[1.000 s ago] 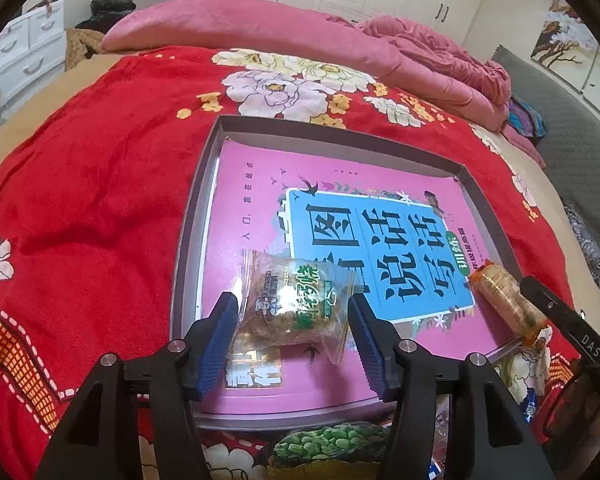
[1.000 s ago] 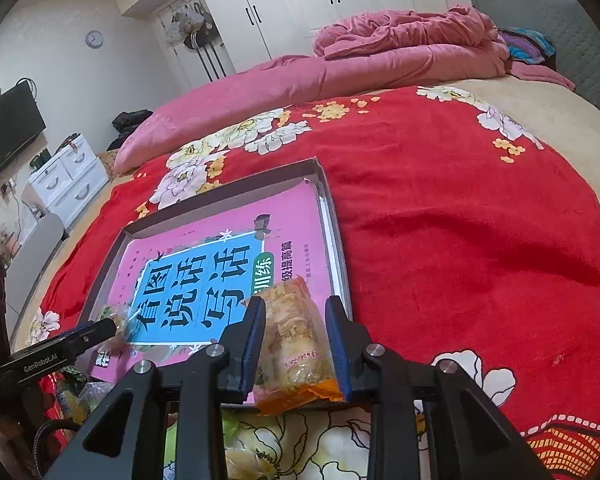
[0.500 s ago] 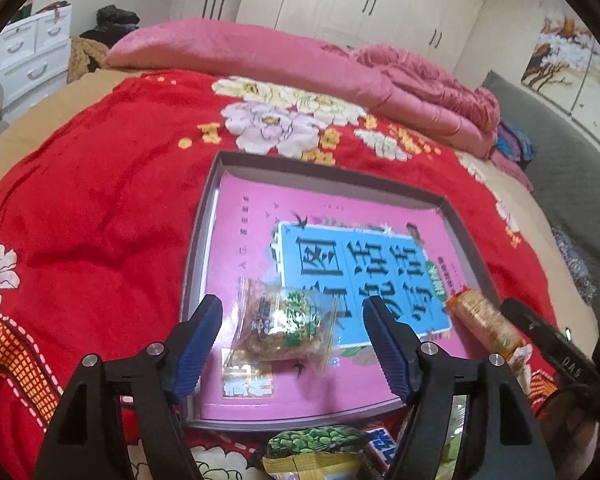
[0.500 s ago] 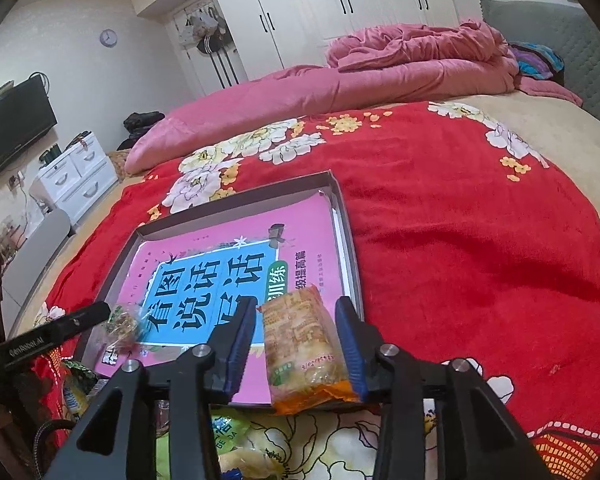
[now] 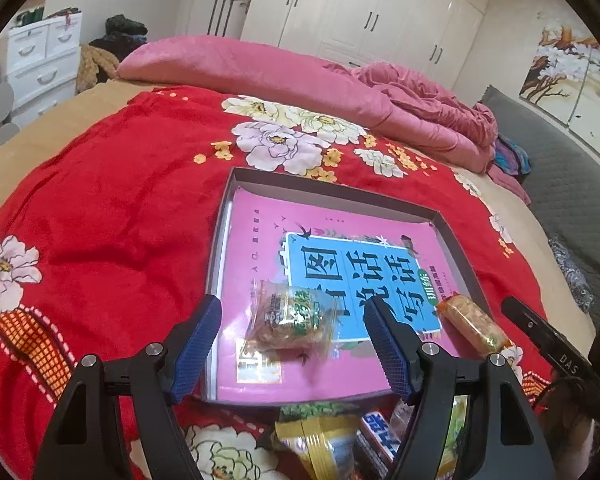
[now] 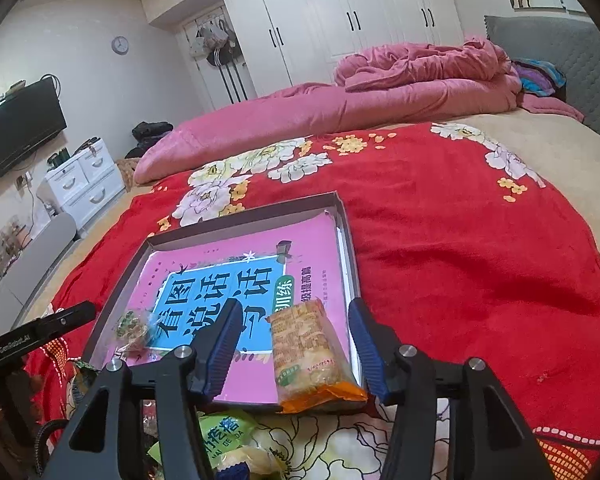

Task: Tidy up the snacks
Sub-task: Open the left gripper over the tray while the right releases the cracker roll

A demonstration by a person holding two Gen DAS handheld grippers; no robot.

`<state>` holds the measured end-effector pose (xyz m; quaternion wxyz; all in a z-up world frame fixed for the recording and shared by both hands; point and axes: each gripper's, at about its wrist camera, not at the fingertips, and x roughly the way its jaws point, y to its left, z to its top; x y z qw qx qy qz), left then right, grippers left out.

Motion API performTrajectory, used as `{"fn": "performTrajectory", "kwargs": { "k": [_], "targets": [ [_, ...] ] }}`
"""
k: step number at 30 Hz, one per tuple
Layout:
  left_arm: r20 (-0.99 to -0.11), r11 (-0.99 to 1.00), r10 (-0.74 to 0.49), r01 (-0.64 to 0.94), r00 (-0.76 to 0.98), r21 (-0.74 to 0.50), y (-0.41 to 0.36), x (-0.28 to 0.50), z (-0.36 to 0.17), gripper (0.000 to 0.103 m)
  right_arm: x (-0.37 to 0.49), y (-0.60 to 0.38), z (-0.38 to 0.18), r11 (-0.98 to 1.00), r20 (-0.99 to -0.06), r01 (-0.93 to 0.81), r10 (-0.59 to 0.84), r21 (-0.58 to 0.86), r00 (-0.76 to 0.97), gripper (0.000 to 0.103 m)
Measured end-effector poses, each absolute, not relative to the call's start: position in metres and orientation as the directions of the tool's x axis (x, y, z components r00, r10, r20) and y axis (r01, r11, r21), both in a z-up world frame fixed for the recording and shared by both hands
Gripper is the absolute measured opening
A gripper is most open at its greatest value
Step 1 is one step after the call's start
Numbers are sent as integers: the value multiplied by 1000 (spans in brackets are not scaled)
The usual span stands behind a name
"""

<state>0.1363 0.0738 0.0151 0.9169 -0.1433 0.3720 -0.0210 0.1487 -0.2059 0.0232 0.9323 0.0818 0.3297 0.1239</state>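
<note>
A shallow grey box (image 5: 336, 188) lies on the red floral bedspread and holds a pink book (image 5: 260, 240). A clear-wrapped snack with green print (image 5: 290, 318) lies on the book's near left part; it also shows in the right wrist view (image 6: 134, 328). My left gripper (image 5: 294, 346) is open around it, jaws apart from it. An orange-ended cracker pack (image 6: 304, 354) lies at the box's near right corner, its end over the rim; it also shows in the left wrist view (image 5: 474, 326). My right gripper (image 6: 294, 354) is open around it, not touching.
A pile of loose snacks (image 5: 340, 440) lies on the bedspread just in front of the box; in the right wrist view a green pack (image 6: 224, 434) shows there. Pink pillow and quilt (image 5: 300, 80) lie at the far side of the bed.
Both grippers opened, let go of their snacks and pulled back and up a little. Both snacks now lie in the box.
</note>
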Motion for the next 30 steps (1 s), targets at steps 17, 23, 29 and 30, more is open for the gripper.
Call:
{"fn": "performTrajectory", "kwargs": {
  "k": [17, 23, 29, 30],
  "targets": [
    [-665, 962, -138, -60, 734, -267, 72, 106, 24, 75, 121, -201, 32, 950, -569, -241, 313, 200, 761, 62],
    [-670, 960, -163, -40, 724, -278, 67, 96, 24, 75, 108, -201, 35, 943, -564, -263, 332, 203, 756, 64],
    [-678, 961, -164, -38, 716, -273, 63, 86, 22, 76, 93, -197, 37, 941, -560, -286, 336, 178, 757, 68],
    [-680, 961, -164, -38, 714, -273, 62, 85, 22, 78, 92, -197, 36, 941, -561, -290, 338, 175, 756, 68]
  ]
}}
